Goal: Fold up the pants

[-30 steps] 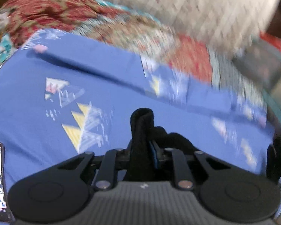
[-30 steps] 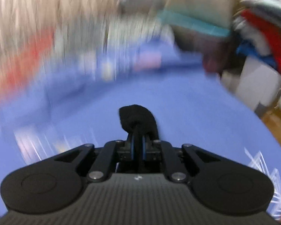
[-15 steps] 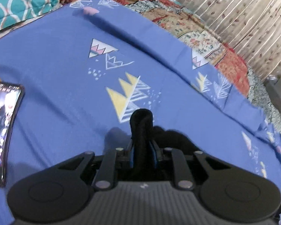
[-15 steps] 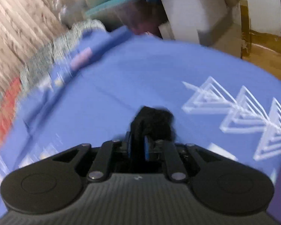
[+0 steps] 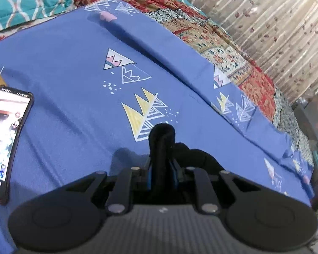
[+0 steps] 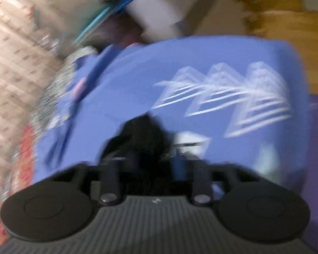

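Pants (image 5: 162, 146), black, sit low centre in both frames over the blue sheet (image 5: 74, 105); left gripper (image 5: 162, 169) stays clamped on them, right gripper (image 6: 156, 165), clamped a moment ago, is opening with cloth between: probably laying this fold down

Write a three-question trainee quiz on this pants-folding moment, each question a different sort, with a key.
1. True or false: the left tool is shut on black fabric.
2. Which lies on the blue bedsheet at left in the left wrist view? A) remote B) phone C) book
3. Fill in: the right tool's jaws are ____.

Key: 1 true; 2 B; 3 opening, with the black fabric between them.
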{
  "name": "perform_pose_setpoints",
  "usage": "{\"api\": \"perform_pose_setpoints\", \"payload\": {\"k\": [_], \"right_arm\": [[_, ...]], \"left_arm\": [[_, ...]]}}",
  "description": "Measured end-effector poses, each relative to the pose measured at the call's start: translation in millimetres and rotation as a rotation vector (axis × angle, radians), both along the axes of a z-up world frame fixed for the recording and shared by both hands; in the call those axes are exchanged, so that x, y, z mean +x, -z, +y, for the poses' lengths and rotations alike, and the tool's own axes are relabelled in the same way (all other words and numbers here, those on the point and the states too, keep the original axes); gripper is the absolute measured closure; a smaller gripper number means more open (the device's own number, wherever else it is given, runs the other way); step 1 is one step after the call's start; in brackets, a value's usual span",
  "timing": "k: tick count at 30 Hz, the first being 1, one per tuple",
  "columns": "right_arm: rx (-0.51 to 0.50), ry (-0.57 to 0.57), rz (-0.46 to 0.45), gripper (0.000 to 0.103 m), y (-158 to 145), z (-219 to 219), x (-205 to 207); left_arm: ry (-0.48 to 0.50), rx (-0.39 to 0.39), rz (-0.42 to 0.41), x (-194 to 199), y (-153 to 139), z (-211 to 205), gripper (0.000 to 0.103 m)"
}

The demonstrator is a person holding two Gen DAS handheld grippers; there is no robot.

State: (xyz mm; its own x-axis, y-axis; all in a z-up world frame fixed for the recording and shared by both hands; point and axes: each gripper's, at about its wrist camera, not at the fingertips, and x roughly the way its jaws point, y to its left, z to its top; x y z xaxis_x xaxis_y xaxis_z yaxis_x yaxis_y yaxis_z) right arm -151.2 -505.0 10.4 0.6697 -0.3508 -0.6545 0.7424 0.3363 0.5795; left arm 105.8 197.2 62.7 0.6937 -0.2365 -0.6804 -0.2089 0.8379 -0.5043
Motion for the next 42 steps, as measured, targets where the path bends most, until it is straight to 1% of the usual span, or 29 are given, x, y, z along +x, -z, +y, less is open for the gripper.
{"api": "perform_pose_setpoints", "payload": {"k": [1, 3, 4, 6, 9, 10, 11, 12, 13, 14, 15, 16, 17, 18, 19, 21, 22, 23, 24, 25, 27, 28, 30, 32, 34, 37, 38, 39, 42], "right_arm": [[-0.015, 0.031, 0.023, 0.042, 0, -1, -8], [-0.046, 0.064, 0.065, 0.042, -5, -3, -17], [-0.088, 0.073, 0.081, 0.042, -12, -2, -18], [-0.177, 0.039, 0.085, 0.042, -30, 2, -10], [-0.28, -0.082, 0.103, 0.038, -51, 11, 24], [-0.299, -0.115, 0.121, 0.031, -53, 13, 37], [-0.308, -0.137, 0.144, 0.027, -52, 12, 49], [-0.311, -0.147, 0.171, 0.027, -50, 11, 60], [-0.31, -0.149, 0.201, 0.027, -46, 8, 71], [-0.305, -0.16, 0.227, 0.028, -41, 3, 79], [-0.28, -0.19, 0.261, 0.033, -33, 0, 89], [-0.237, -0.24, 0.306, 0.077, -23, -3, 97], [-0.211, -0.272, 0.344, 0.087, -17, -2, 100], [-0.246, -0.259, 0.332, 0.087, -24, 4, 96], [-0.304, -0.252, 0.262, 0.087, -34, 12, 82], [-0.378, -0.258, 0.07, 0.087, -53, 28, 42], [-0.399, -0.263, 0.012, 0.084, -55, 35, 23], [-0.417, -0.274, -0.01, 0.075, -52, 40, 6], [-0.414, -0.284, 0.011, 0.07, -43, 42, -5], [-0.386, -0.294, 0.059, 0.057, -32, 39, -9], [-0.309, -0.253, 0.197, 0.049, -8, 29, -19], [-0.281, -0.215, 0.175, 0.04, -4, 25, -32], [-0.225, -0.129, 0.089, 0.037, -7, 18, -48], [-0.262, -0.11, 0.088, 0.037, -17, 19, -40], [-0.334, -0.146, 0.117, 0.037, -28, 22, -22], [-0.4, -0.212, 0.134, 0.026, -37, 14, 15], [-0.416, -0.237, 0.15, 0.022, -37, 12, 29], [-0.43, -0.267, 0.177, 0.021, -35, 9, 44], [-0.417, -0.355, 0.294, 0.023, -13, 3, 79]], "left_arm": [[-0.011, 0.002, -0.004, -2, -1, 2, 0.09], [-0.02, 0.005, -0.007, -4, -3, 6, 0.09], [-0.02, -0.004, -0.008, -6, -4, 8, 0.09], [-0.012, -0.009, -0.014, -7, -6, 9, 0.09], [0.01, 0.013, -0.018, -7, -9, 2, 0.089], [0.013, 0.024, -0.01, -5, -9, -1, 0.085], [0.014, 0.036, -0.002, -3, -10, -4, 0.073], [0.018, 0.047, -0.001, 0, -10, -7, 0.066], [0.021, 0.054, -0.005, 2, -11, -9, 0.057], [0.024, 0.061, -0.003, 4, -10, -11, 0.051], [0.028, 0.067, 0.005, 8, -9, -14, 0.049], [0.033, 0.073, 0.013, 11, -7, -16, 0.048], [0.035, 0.087, 0.018, 14, -5, -18, 0.049], [0.036, 0.106, 0.021, 16, -3, -21, 0.051], [0.039, 0.123, 0.023, 16, -2, -23, 0.051], [0.05, 0.133, 0.02, 17, 1, -25, 0.051], [0.054, 0.136, 0.019, 18, 2, -25, 0.05], [0.056, 0.137, 0.022, 19, 3, -25, 0.048], [0.063, 0.133, 0.029, 21, 4, -24, 0.047], [0.068, 0.129, 0.038, 23, 6, -23, 0.047], [0.075, 0.128, 0.055, 28, 8, -22, 0.046], [0.078, 0.126, 0.058, 29, 8, -22, 0.044], [0.084, 0.126, 0.053, 29, 6, -23, 0.042], [0.09, 0.132, 0.038, 28, 2, -23, 0.036], [0.088, 0.144, 0.023, 26, -3, -23, 0.033], [0.089, 0.157, 0.005, 24, -10, -22, 0.031], [0.089, 0.161, 0.001, 23, -12, -22, 0.03], [0.086, 0.166, -0.001, 22, -13, -22, 0.03], [0.076, 0.176, 0.002, 21, -18, -19, 0.03]]}}
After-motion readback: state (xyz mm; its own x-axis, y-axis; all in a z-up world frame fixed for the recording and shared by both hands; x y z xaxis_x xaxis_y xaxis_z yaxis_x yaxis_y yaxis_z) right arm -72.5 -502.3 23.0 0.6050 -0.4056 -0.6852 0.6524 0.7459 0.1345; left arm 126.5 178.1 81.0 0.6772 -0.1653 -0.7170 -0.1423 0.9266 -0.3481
